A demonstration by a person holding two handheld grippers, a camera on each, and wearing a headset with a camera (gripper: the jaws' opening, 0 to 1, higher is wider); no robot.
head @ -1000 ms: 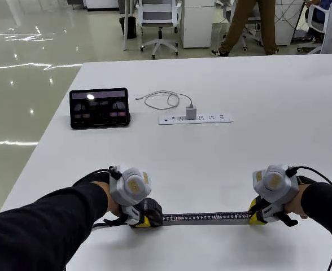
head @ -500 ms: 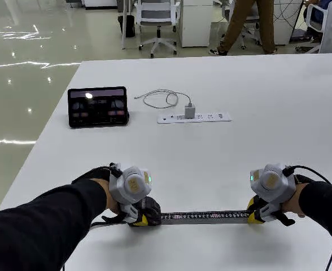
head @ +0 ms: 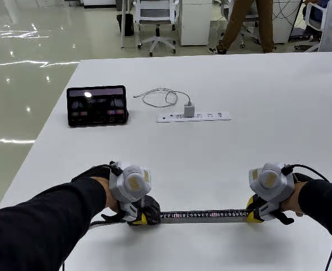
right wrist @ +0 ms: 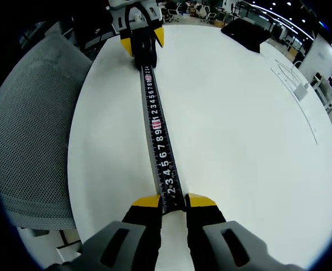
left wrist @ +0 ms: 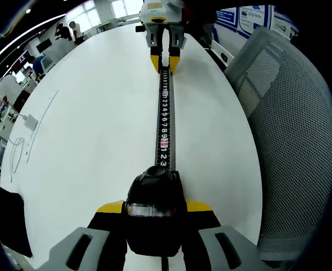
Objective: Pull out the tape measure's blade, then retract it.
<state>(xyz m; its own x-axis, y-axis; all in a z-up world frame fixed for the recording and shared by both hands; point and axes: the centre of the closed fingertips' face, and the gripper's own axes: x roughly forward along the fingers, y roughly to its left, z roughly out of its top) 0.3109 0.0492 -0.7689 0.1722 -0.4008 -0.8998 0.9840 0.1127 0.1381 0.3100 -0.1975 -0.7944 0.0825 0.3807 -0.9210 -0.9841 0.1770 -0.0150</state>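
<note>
Span seemingly unchanged: left gripper [left wrist: 157, 206] clamps case [left wrist: 154, 195], right gripper [right wrist: 172, 201] pinches blade [right wrist: 154, 124].

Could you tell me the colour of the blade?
The blade is black with white numerals; right gripper view.

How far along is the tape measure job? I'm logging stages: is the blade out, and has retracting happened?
Done: the blade lies pulled out along the table, its numbers showing between the two grippers. In hand: the left gripper is shut on the tape measure case, and the right gripper is shut on the blade's end. Left: letting the blade retract into the case, not yet done.
</note>
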